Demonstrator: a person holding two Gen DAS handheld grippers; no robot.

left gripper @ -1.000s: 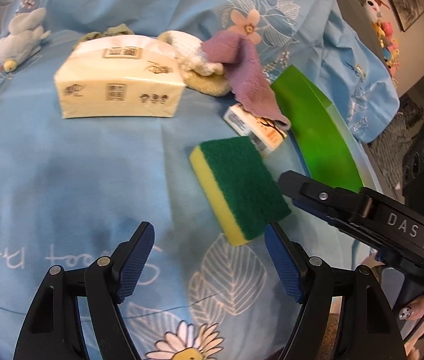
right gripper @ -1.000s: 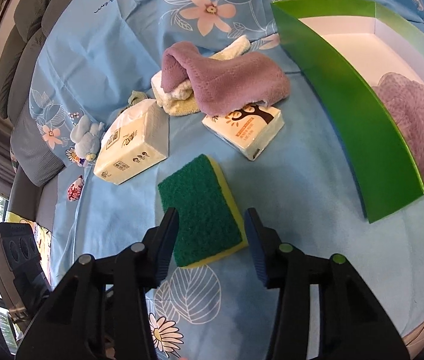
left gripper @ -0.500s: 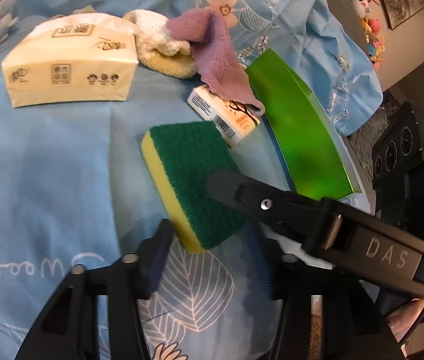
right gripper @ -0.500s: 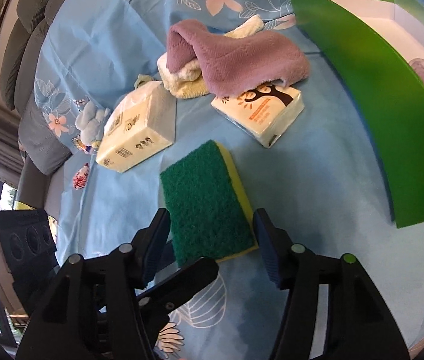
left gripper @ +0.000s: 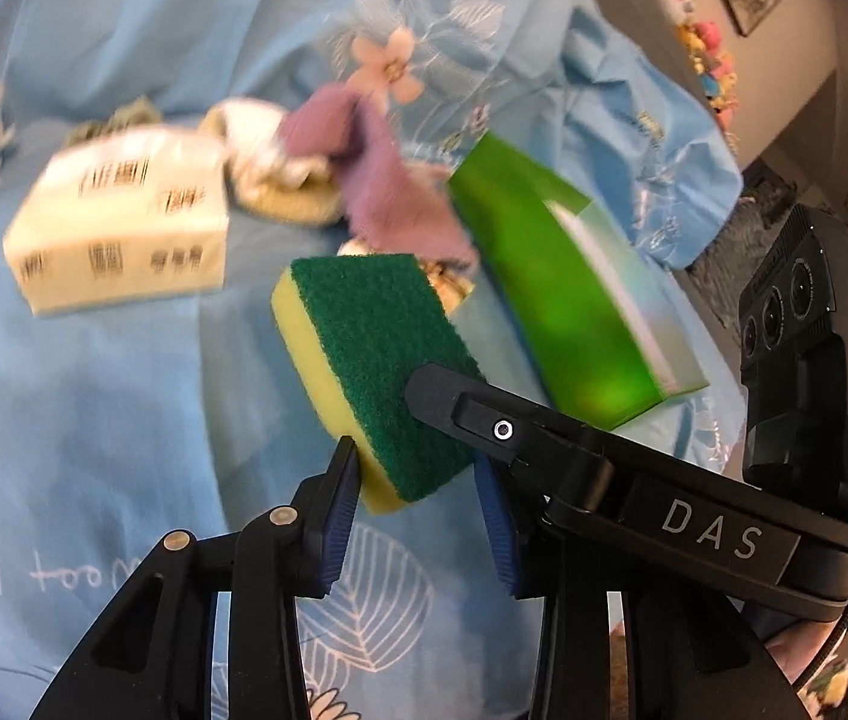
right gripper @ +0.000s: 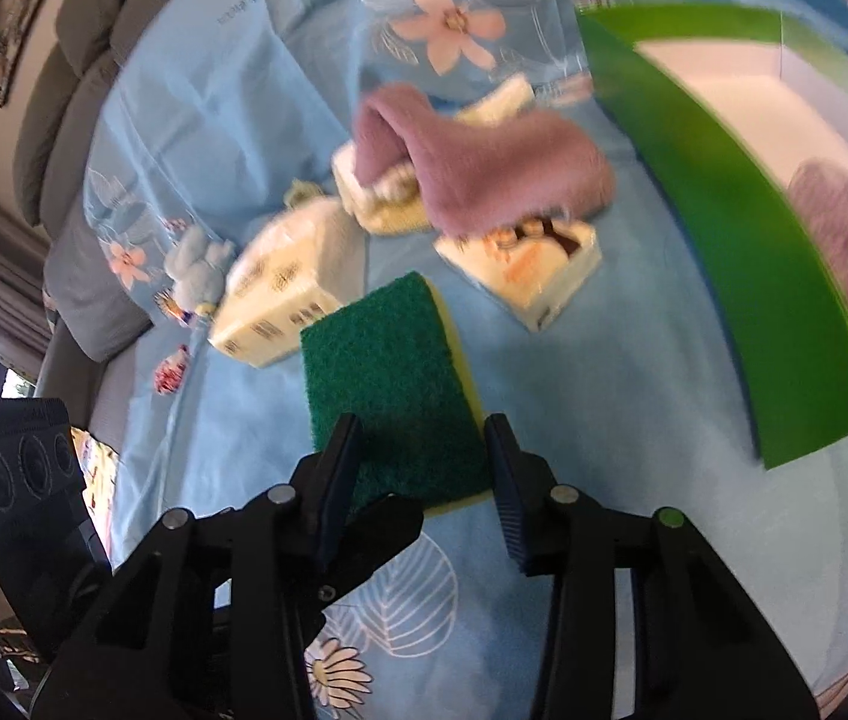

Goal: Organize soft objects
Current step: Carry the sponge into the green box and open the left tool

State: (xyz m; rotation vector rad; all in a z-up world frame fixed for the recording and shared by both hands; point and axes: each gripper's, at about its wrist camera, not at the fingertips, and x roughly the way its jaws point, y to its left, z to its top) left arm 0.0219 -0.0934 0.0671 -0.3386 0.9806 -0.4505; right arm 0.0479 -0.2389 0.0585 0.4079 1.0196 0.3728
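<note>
Green-topped, yellow-bodied sponge pinched at its near end by the left gripper, blue pads pressed on both long sides, jaws just closed further onto it. Clamped at that same end by the right gripper too, pads against the green edge and the yellow edge, jaws likewise just narrowed, one of its black fingers lying across the sponge's top in the left view. Seemingly lifted a little off the flowered blue sheet, far end overlapping a small tissue packet. Beyond that, a purple cloth draped over a cream-coloured one and touching the packet. Off to the left, a larger tissue pack, with a pale blue plush toy just past it. To the right, an open green box, white inside, with another purple cloth lying in it. Much of both views blurred.
</note>
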